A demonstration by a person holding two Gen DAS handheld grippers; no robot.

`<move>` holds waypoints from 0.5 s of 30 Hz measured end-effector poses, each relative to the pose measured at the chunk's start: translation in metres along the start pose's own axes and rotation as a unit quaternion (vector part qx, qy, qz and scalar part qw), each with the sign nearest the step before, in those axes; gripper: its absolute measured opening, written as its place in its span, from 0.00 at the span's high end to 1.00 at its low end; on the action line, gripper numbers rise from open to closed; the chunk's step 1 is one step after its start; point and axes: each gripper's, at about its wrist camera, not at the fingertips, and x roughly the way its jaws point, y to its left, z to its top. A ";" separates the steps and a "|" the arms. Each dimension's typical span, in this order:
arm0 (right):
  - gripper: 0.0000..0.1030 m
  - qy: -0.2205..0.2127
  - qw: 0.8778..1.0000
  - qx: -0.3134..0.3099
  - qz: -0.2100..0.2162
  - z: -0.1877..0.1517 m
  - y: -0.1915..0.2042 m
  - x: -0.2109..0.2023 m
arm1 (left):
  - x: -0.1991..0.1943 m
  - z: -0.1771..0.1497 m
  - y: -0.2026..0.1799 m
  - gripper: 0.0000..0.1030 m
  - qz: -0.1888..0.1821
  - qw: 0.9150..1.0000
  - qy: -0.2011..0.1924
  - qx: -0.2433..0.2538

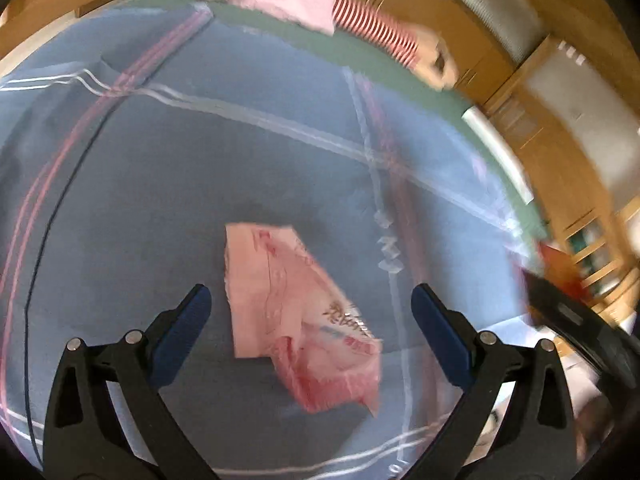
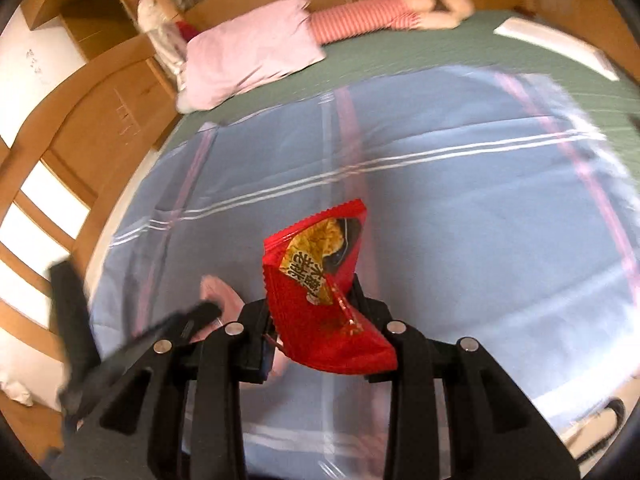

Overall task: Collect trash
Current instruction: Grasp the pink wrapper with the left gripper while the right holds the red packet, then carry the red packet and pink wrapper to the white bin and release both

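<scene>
A crumpled pink wrapper [image 1: 296, 316] lies on the blue striped bedspread [image 1: 200, 184]. My left gripper [image 1: 310, 300] is open and hovers over it, one blue-padded finger on each side, not touching. My right gripper [image 2: 316, 312] is shut on a red snack wrapper [image 2: 324, 292] and holds it above the bedspread [image 2: 460, 240]. The pink wrapper [image 2: 222, 292] shows partly at lower left in the right wrist view, behind the left gripper's black body [image 2: 132, 344]. The right gripper's black body [image 1: 576, 320] and a bit of the red wrapper [image 1: 556, 260] show at the right edge of the left wrist view.
A pink pillow [image 2: 248, 52] and a pink-striped soft toy [image 2: 380, 14] lie at the head of the bed on a green sheet [image 2: 440, 48]. A white flat object [image 2: 556, 46] lies at the sheet's far right. Wooden cabinets [image 2: 104, 92] line the bed's side.
</scene>
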 end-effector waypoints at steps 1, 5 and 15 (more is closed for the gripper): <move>0.69 -0.011 1.000 -0.006 -0.011 -0.012 -0.005 -0.016 | 0.005 -0.003 0.000 0.05 0.008 1.000 0.004 0.002; 0.69 -0.037 0.998 -0.019 -0.038 -0.050 -0.021 -0.058 | 0.015 -0.017 -0.001 0.39 0.033 0.999 0.008 0.026; 0.69 -0.051 0.997 -0.007 -0.060 -0.109 -0.040 -0.116 | -0.078 -0.056 -0.045 0.53 0.057 0.988 -0.089 0.109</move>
